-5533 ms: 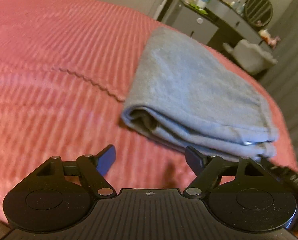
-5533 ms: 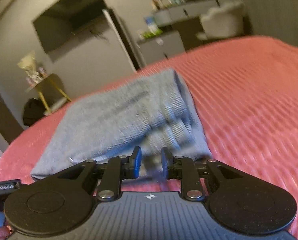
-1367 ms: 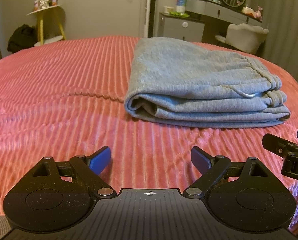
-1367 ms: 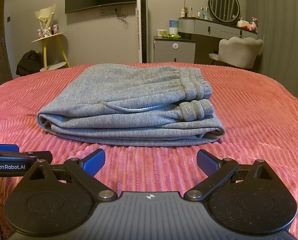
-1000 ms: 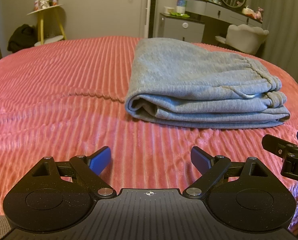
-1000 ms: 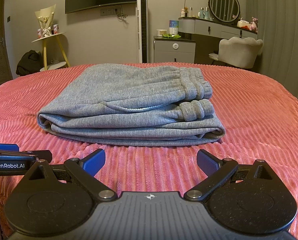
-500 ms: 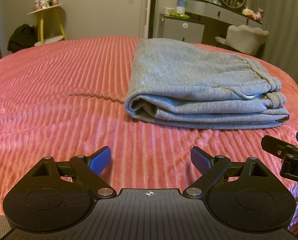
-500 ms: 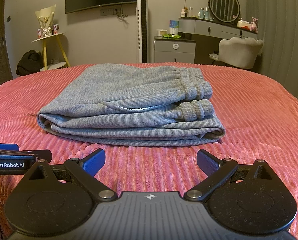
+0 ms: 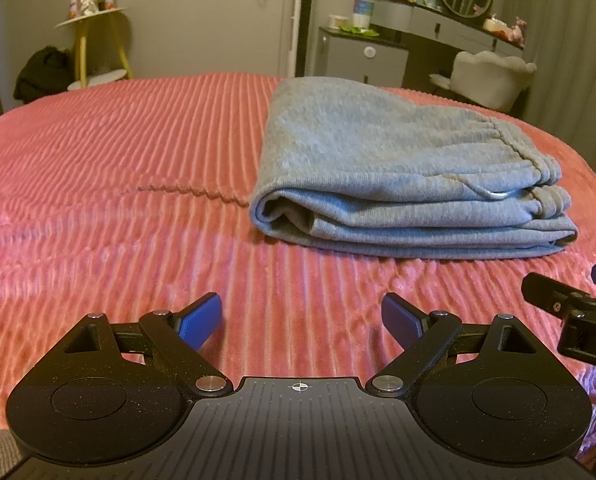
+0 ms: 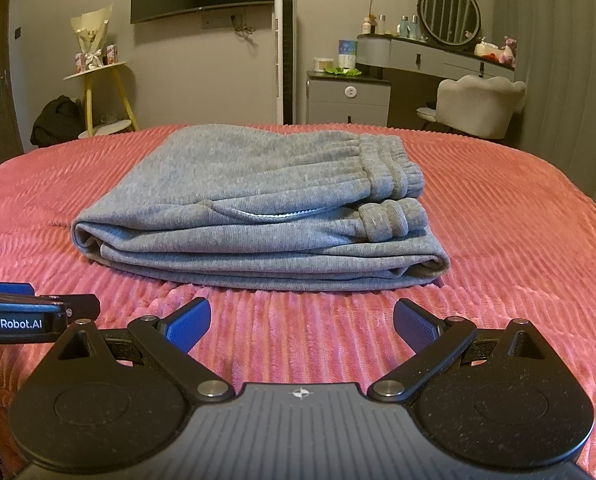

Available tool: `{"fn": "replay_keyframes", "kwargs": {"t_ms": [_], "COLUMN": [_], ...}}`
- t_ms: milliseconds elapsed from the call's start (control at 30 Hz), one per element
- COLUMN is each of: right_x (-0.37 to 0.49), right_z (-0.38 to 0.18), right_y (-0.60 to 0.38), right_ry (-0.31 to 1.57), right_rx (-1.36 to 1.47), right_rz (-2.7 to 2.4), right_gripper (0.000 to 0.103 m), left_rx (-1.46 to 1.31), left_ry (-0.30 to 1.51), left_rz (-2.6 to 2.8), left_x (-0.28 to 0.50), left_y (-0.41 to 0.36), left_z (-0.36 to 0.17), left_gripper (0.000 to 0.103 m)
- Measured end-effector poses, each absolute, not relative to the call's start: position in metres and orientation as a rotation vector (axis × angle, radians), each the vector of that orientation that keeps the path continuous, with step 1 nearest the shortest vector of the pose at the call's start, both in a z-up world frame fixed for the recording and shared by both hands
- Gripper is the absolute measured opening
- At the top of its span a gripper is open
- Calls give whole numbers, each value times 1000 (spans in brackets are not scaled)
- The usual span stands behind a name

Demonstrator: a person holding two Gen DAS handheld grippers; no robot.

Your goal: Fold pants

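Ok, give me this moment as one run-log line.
pants: folded stack on bed | left gripper: open, empty, short of pants | right gripper: open, empty, short of pants | fold: looks done

pants point(image 10: 257, 208): grey, folded in layers, laid flat on bedspread point(image 10: 518, 248)
waistband point(image 10: 390, 172): at right end
right gripper point(image 10: 302, 322): jaws spread, nothing between, short of pants
left gripper point(image 10: 21, 308): seen at left edge
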State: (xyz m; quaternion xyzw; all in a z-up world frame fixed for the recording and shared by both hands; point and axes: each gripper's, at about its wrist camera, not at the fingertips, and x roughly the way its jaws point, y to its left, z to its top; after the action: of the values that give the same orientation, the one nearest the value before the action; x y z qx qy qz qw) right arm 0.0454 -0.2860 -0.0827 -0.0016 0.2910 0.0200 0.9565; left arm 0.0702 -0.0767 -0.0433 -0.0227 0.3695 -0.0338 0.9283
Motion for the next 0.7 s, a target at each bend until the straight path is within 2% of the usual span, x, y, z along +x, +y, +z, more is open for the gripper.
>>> {"fn": "replay_keyframes", "kwargs": {"t_ms": [700], "right_x": [49], "right_z": [-84], "right_y": [-289], "right_ry": [594], "right_rx": [1], "right_rz": [37], "right_gripper": [98], "left_rx": [-37], "left_ry": [763], "left_rz": [-61], "left_x": [70], "left_y": [-78], "left_z": [-45], "left_gripper": [93]}}
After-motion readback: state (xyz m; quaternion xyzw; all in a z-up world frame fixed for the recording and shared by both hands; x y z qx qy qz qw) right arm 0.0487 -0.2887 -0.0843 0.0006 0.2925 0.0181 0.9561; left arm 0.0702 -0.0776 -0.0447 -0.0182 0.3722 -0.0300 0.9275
